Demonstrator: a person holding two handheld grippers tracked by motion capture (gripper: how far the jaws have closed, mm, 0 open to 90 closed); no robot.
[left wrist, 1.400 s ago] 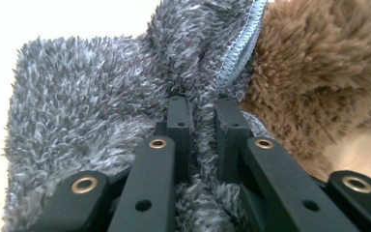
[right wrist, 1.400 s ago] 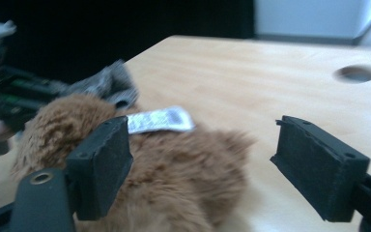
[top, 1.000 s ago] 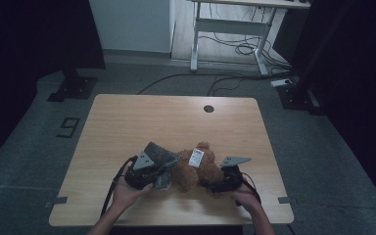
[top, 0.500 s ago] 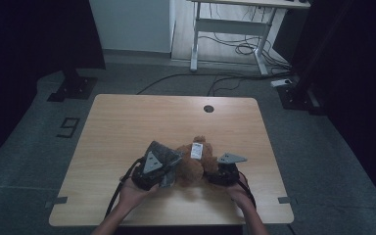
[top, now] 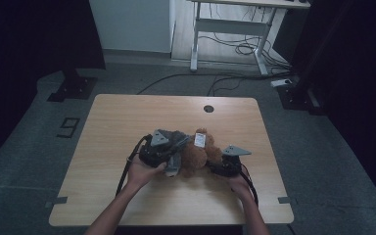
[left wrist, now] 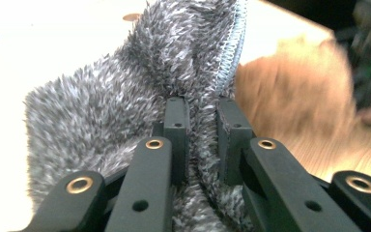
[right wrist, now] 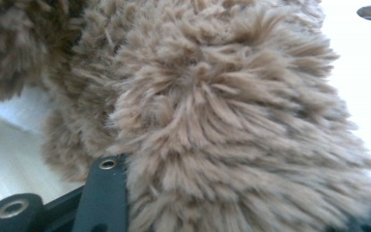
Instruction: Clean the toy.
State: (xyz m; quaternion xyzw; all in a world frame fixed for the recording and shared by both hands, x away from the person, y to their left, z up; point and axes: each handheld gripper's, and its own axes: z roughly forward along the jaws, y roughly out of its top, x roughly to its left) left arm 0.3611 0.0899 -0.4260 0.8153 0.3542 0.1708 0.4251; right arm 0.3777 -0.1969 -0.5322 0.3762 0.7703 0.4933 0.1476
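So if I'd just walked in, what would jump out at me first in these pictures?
Probably the fluffy brown plush toy near the front middle of the wooden table, with a white tag on top. The left gripper is pinched shut on a furry grey cloth right beside the toy. In the right gripper view, the toy's brown fur sits between the jaws of the right gripper.
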